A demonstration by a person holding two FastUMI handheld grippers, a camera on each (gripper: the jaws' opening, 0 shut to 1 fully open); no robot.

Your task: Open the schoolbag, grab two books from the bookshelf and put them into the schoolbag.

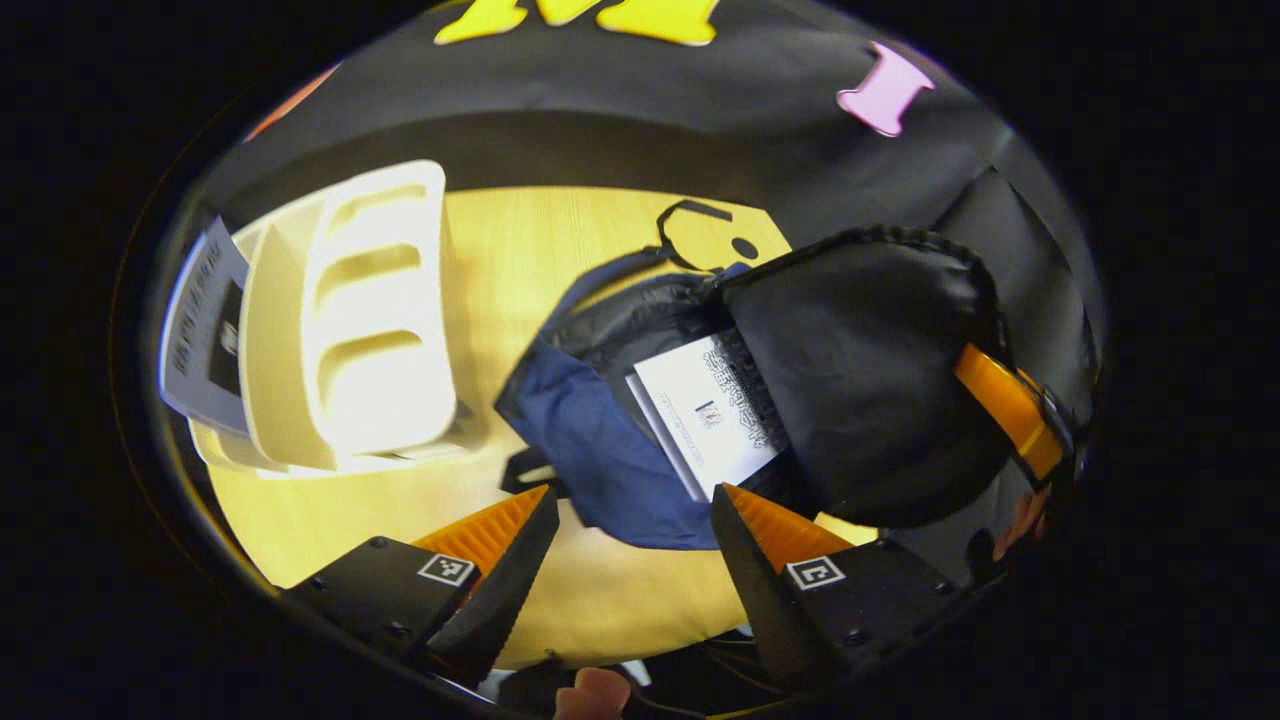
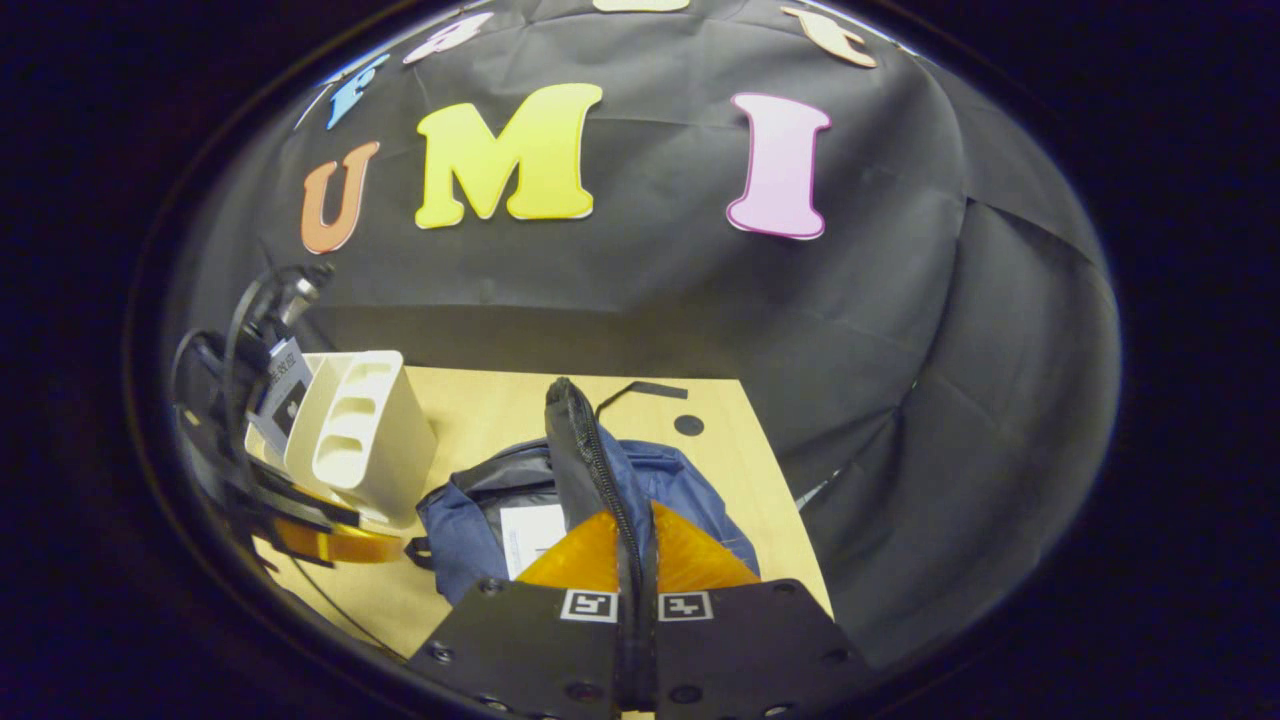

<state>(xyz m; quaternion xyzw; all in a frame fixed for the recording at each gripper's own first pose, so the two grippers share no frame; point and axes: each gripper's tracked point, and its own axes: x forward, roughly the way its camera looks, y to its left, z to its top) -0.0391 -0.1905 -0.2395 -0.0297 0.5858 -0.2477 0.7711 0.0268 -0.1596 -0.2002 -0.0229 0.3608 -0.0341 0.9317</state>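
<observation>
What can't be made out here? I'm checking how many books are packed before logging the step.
- Schoolbag interior, left gripper view: the raised flap covers part of the white book; anything beneath is hidden.
- Right gripper view: the right gripper, shut on the flap, blocks most of the opening.
- Bookshelf: its slatted side hides most of its contents; one book shows at the edge.

A pale wooden table in a booth hung with black cloth

The table (image 1: 520,240) has a light wood top with a small dark round hole (image 1: 744,247) near its far edge; the same hole (image 2: 688,424) sits close to the back corner in the right gripper view. A thin black strap or cord (image 1: 690,212) lies on the wood just beside the hole. Black cloth (image 2: 900,350) forms the wall behind and to the side of the table.
</observation>
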